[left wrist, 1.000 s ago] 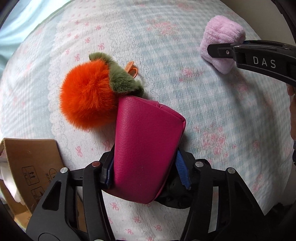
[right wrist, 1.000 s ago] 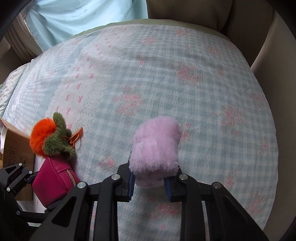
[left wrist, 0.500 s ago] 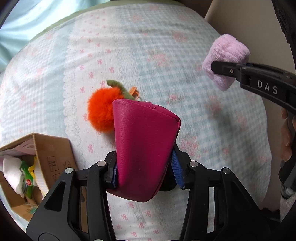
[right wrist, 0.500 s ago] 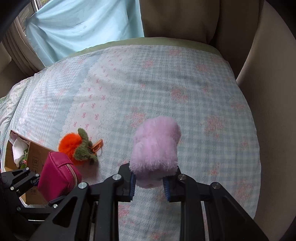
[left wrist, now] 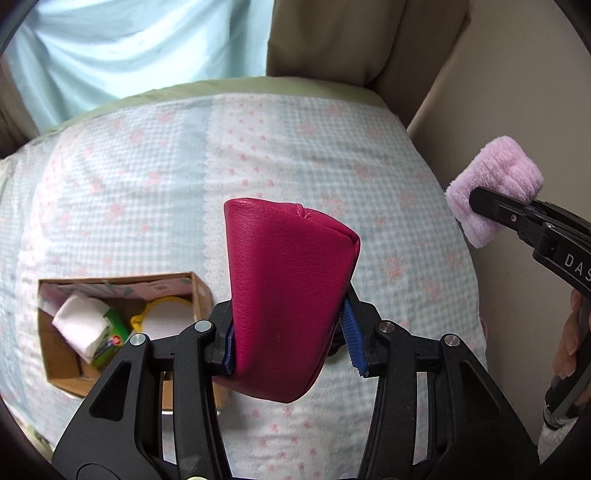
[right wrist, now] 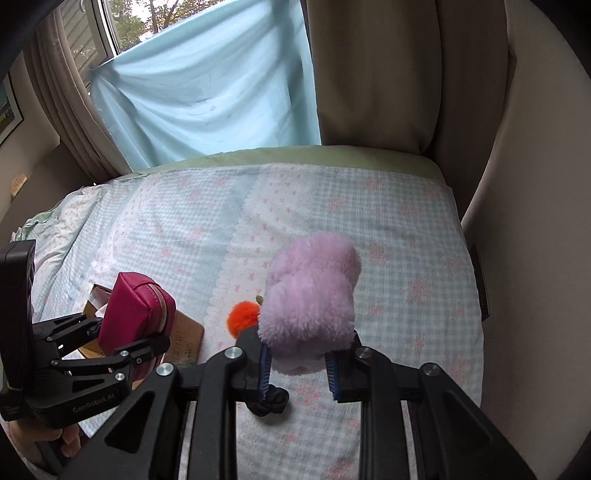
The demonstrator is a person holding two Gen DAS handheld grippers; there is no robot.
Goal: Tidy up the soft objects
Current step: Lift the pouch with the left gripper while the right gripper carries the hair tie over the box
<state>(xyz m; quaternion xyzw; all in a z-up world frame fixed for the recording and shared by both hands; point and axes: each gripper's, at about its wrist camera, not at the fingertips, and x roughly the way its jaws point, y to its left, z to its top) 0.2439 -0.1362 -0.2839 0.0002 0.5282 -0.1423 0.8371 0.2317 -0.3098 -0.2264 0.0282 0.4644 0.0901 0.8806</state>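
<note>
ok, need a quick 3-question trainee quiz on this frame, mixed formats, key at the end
1. True or false: the left gripper has its jaws shut on the magenta pouch.
2. What does the right gripper hold? A) orange pom-pom B) lilac plush C) tissue pack
3. Fill in: the orange pom-pom lies on the ____, not in the cardboard box.

Key: 1 true; 2 B, the lilac plush; 3 bedspread.

Bed (right wrist: 406,236) under gingham floral quilt; pale-blue sheet (right wrist: 207,92) over daylit window (right wrist: 125,22); beige curtains (right wrist: 373,74).
</note>
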